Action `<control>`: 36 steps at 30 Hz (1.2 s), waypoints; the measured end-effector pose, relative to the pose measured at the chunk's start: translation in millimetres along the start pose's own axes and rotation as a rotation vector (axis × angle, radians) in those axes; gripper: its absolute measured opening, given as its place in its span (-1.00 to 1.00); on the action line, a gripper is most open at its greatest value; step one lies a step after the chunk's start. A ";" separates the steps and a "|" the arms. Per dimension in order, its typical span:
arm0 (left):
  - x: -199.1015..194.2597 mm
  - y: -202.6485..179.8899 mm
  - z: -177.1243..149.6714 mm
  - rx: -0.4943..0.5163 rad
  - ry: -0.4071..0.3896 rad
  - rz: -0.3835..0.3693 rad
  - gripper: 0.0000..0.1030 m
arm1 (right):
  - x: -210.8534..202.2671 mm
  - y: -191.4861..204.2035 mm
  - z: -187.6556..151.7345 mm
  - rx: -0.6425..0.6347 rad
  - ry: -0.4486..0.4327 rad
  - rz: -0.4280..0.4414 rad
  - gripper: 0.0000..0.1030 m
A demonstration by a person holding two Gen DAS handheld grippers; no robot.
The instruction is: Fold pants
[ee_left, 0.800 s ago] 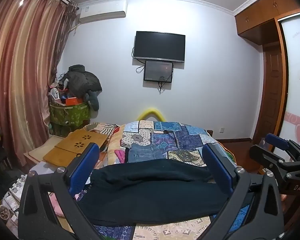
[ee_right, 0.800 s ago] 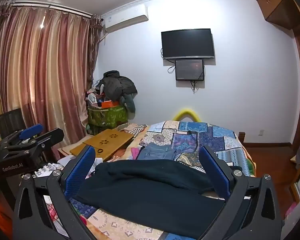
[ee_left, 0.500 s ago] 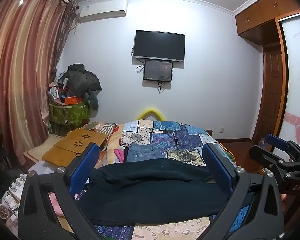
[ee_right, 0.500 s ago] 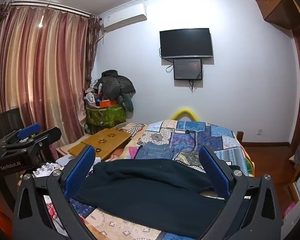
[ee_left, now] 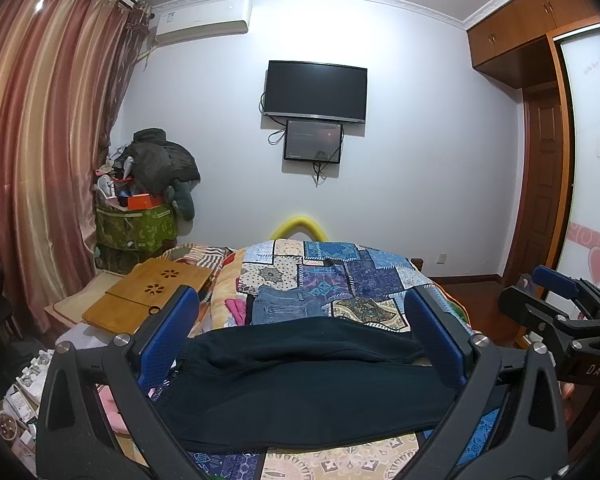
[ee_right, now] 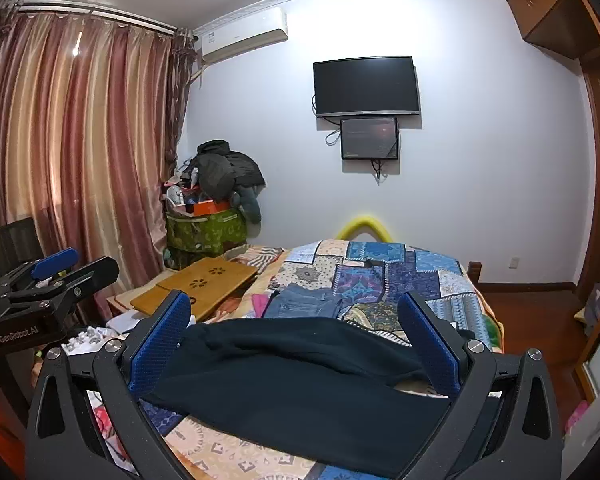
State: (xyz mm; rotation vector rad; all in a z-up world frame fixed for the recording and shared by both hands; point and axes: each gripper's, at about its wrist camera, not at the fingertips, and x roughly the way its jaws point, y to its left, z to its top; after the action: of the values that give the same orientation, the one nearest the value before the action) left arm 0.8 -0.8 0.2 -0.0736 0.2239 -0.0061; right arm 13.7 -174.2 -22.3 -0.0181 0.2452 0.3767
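Dark navy pants (ee_left: 300, 380) lie across the near part of the bed's patchwork quilt (ee_left: 340, 276), in a rumpled fold. They also show in the right wrist view (ee_right: 300, 384). My left gripper (ee_left: 300, 312) is open and empty, held above the pants. My right gripper (ee_right: 296, 312) is open and empty too, above the same pants. The right gripper shows at the right edge of the left wrist view (ee_left: 560, 312). The left gripper shows at the left edge of the right wrist view (ee_right: 52, 276).
Folded blue jeans (ee_left: 288, 310) and pink clothes (ee_left: 236, 308) lie on the quilt behind the pants. A wooden lap desk (ee_left: 152, 292) sits left of the bed. A green basket piled with clothes (ee_left: 136, 228) stands by the curtain. A wardrobe (ee_left: 580, 160) is at right.
Both views have shifted only slightly. The pants lie as before and both grippers stay open.
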 end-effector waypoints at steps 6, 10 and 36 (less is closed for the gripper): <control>1.9 -1.1 1.3 -0.004 0.002 -0.001 1.00 | 0.6 -1.6 1.0 0.001 0.000 -0.001 0.99; 2.5 -0.2 0.1 -0.004 0.005 -0.005 1.00 | 0.6 -3.7 1.8 0.001 -0.002 -0.002 0.99; 2.8 1.6 -1.2 -0.008 0.007 -0.009 1.00 | -0.7 -5.6 3.4 -0.001 -0.011 -0.003 0.99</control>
State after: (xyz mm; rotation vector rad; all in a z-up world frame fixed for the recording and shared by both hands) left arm 3.3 0.7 -1.7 -0.0821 0.2310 -0.0145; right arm 16.0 -179.4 -19.0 -0.0177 0.2336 0.3738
